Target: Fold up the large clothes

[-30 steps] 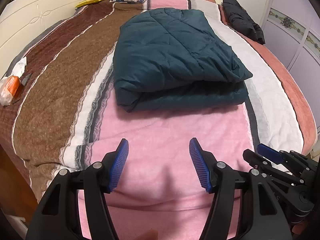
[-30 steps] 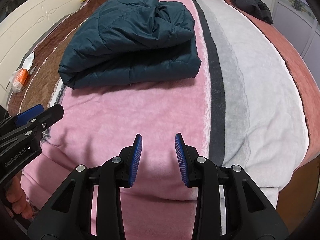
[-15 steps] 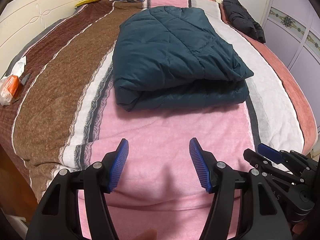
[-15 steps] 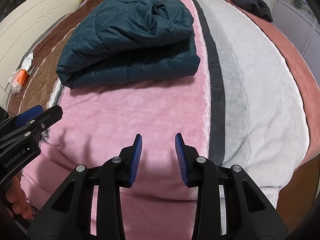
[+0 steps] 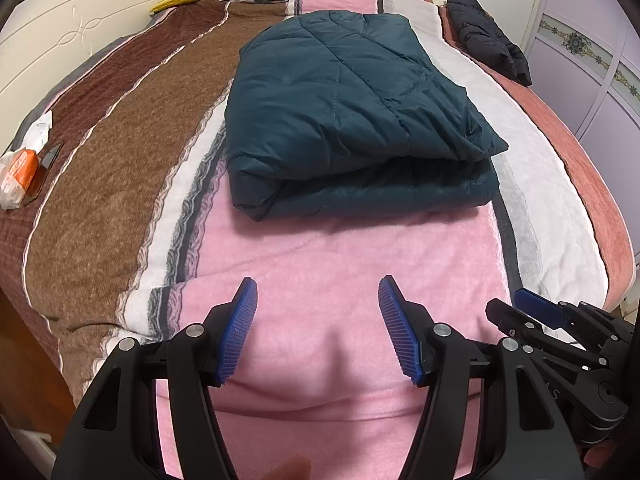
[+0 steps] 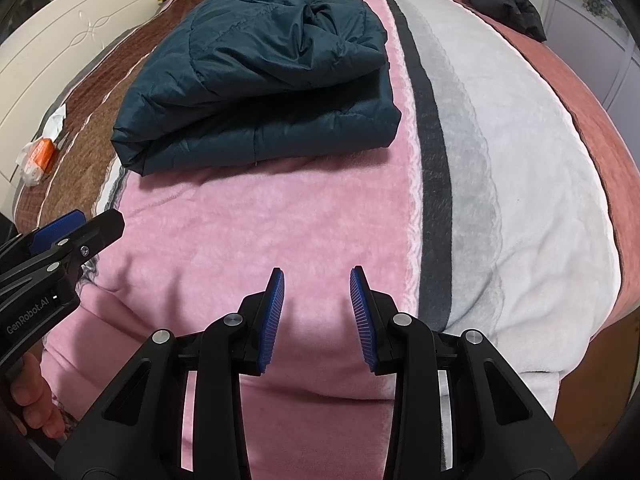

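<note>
Folded dark-teal quilted puffer jacket (image 5: 352,120) lies on the striped fleece blanket (image 5: 340,264), well ahead of both grippers. Left gripper (image 5: 318,328) and right gripper (image 6: 316,316) released, empty. Risk: puffy top layer springing open.

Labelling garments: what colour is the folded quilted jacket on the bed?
Dark teal, plain, quilted stitching. The folded jacket shows best in the left wrist view.

Illumination is even, soft and indoor; its source is out of frame. The folded jacket (image 5: 352,120) casts a narrow soft shadow on the blanket (image 5: 340,248) along its near edge, and its fabric shows a faint sheen. Focus is sharp around the jacket. Fisheye distortion bends everything far from it, with dark vignetted corners.
</note>
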